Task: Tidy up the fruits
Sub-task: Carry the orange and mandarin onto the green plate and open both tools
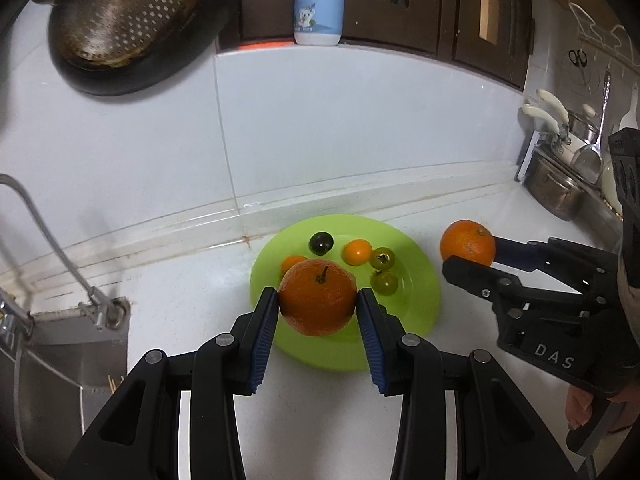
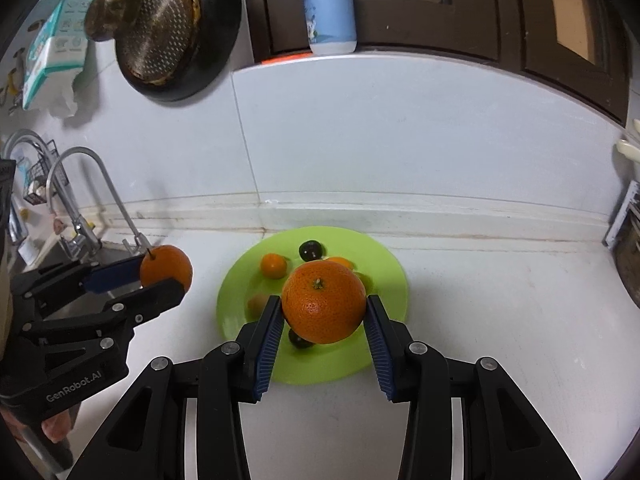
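Observation:
A green plate (image 1: 416, 300) lies on the white counter and holds several small fruits: a dark one (image 1: 321, 242), a small orange one (image 1: 357, 251) and two green tomatoes (image 1: 383, 258). My left gripper (image 1: 317, 303) is shut on a large orange (image 1: 318, 300), held above the plate's near left side. My right gripper (image 2: 325, 312) is shut on another large orange (image 2: 324, 300) above the plate (image 2: 384, 344). The right gripper also shows in the left wrist view (image 1: 472, 254) to the right of the plate. The left gripper shows in the right wrist view (image 2: 160, 276) to the plate's left.
A sink (image 1: 60, 360) with a faucet (image 2: 80, 184) is at the left. A black pan with a metal strainer (image 1: 132, 12) hangs on the tiled wall. A blue-white bottle (image 1: 320, 0) stands on the ledge behind. Pots and utensils (image 1: 560, 184) crowd the right end.

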`<action>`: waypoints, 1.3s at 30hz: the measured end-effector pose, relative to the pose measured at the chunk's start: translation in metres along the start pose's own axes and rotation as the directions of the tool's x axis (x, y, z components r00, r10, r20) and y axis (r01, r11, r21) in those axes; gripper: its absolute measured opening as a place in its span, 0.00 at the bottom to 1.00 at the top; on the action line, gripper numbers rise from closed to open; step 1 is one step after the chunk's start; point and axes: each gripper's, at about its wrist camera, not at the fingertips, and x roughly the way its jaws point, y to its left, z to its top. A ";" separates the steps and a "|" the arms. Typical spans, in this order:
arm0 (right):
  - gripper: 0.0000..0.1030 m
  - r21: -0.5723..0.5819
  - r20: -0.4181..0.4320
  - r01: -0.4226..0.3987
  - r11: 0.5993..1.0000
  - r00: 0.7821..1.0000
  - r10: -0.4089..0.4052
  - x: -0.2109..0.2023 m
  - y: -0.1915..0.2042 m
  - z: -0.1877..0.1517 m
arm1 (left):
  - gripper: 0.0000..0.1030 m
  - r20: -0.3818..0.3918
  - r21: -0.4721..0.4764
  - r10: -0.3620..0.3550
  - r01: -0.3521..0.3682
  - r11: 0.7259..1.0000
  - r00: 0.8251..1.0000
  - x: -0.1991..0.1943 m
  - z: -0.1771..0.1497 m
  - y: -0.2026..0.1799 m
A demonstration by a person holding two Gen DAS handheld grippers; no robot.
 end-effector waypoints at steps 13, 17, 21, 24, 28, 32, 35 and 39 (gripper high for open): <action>0.41 -0.026 -0.082 -0.033 0.999 0.996 0.031 0.067 -0.003 0.014 | 0.39 -0.082 -0.011 -0.033 0.032 0.999 0.996 0.061 0.009 0.017; 0.41 -0.028 -0.094 -0.041 0.999 0.995 0.038 0.082 -0.005 0.016 | 0.39 -0.104 -0.015 -0.047 0.046 0.999 0.993 0.077 0.008 0.018; 0.41 -0.027 -0.106 -0.053 0.998 0.993 0.050 0.095 -0.007 0.017 | 0.39 -0.120 -0.013 -0.064 0.063 0.998 0.991 0.090 0.007 0.018; 0.41 -0.018 -0.116 -0.067 0.998 0.991 0.065 0.102 -0.009 0.016 | 0.39 -0.140 -0.013 -0.085 0.084 0.996 0.987 0.100 0.006 0.017; 0.41 -0.029 -0.129 -0.052 0.998 0.991 0.048 0.110 -0.010 0.016 | 0.53 -0.141 -0.022 -0.079 0.076 0.997 0.987 0.103 0.006 0.018; 0.42 -0.032 -0.144 -0.043 0.999 0.989 0.038 0.112 -0.011 0.014 | 0.53 -0.137 -0.023 -0.064 0.062 0.998 0.988 0.097 0.007 0.019; 0.50 -0.023 -0.127 -0.030 0.999 0.991 0.027 0.107 -0.013 0.013 | 0.53 -0.115 -0.012 -0.036 0.035 0.999 0.993 0.085 0.007 0.018; 0.51 -0.013 -0.100 -0.013 1.000 0.995 0.011 0.093 -0.015 0.012 | 0.56 -0.075 0.000 0.026 -0.026 1.000 0.997 0.064 0.005 0.015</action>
